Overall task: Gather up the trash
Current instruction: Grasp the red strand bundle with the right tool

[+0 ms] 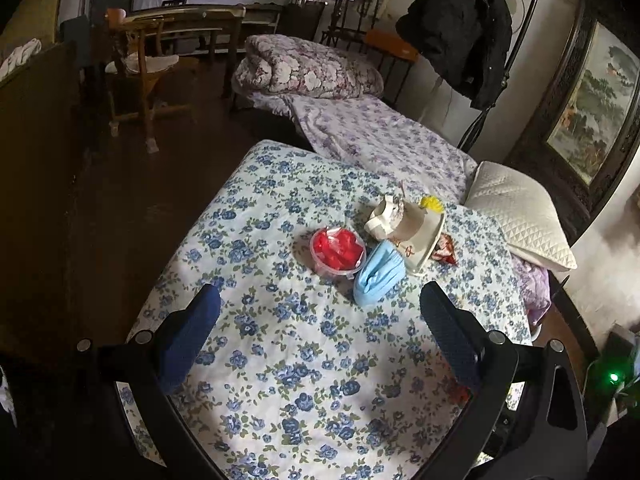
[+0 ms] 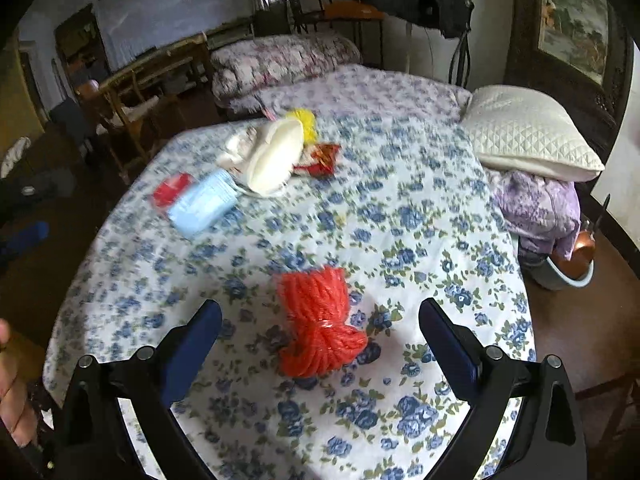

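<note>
Right wrist: orange bundle [image 2: 320, 322] lies between the spread right claw [image 2: 320, 320] fingers.

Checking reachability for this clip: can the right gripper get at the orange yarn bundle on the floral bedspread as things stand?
Probably yes. The right gripper is open, and the orange yarn bundle lies alone on the floral bedspread between its fingers, with nothing in the way.

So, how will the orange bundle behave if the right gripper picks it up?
The orange bundle looks like crinkled thin plastic tied at its waist, so it is probably light and soft, and should squash between the jaws. Its glossy surface may slip. It lies flat on the bedspread, so rolling seems unlikely.
</note>
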Demonstrator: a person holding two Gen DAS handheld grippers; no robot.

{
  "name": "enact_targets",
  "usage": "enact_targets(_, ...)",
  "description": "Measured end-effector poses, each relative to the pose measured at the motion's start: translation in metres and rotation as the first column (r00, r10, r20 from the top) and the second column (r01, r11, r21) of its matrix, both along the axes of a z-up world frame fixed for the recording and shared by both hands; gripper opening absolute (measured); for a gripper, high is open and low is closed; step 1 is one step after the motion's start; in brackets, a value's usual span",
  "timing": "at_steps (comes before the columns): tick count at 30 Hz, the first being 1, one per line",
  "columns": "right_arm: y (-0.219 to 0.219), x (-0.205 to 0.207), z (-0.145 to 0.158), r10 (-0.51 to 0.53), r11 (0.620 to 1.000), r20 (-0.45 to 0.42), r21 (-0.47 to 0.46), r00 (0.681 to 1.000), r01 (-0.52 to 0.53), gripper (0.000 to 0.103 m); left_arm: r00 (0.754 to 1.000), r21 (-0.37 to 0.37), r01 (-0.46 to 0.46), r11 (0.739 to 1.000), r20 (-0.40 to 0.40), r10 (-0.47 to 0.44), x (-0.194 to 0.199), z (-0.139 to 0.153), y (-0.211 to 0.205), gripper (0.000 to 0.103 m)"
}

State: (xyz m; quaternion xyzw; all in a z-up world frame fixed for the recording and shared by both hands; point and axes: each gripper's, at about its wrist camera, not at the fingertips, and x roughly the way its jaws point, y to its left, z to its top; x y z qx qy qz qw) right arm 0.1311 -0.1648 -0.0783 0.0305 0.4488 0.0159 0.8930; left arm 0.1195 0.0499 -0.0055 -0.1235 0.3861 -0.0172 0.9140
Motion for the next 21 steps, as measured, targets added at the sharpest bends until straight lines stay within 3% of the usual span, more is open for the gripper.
enact_targets(1,0.001,0.002,-0.003,0.007,1.000,-0.008,-0.006,1.000,-0.007,0.093,1.000,0.000,0.004,1.000,-0.007,-0.004,0.001,-0.001,-0.001,0.096)
enact_targets(3,0.001,0.006,-0.011,0.025,1.000,-0.046,0.009,0.999,-0.024,0.064,1.000,0.003,0.017,1.000,-0.024,-0.016,0.003,-0.005,-0.005,0.096)
enact_targets(4,0.000,0.007,-0.015,0.022,1.000,-0.066,0.022,0.998,-0.021,0.028,0.999,0.007,0.024,1.000,-0.033,-0.024,0.004,-0.008,-0.008,0.096)
enact_targets(10,-0.011,-0.011,-0.003,0.012,0.992,-0.020,0.126,1.000,-0.009,0.031,0.991,0.074,0.097,0.993,-0.103,-0.089,0.009,-0.027,-0.036,0.096)
enact_targets(14,-0.013,-0.015,-0.005,0.025,0.982,-0.040,0.188,0.999,-0.017,0.031,0.987,0.195,0.107,0.975,-0.139,-0.080,0.026,-0.043,-0.061,0.096)
enact_targets(21,-0.019,-0.020,-0.004,0.004,0.976,-0.036,0.218,0.999,0.003,0.033,0.970,0.186,0.119,0.975,-0.233,-0.074,0.068,-0.080,-0.076,0.096)
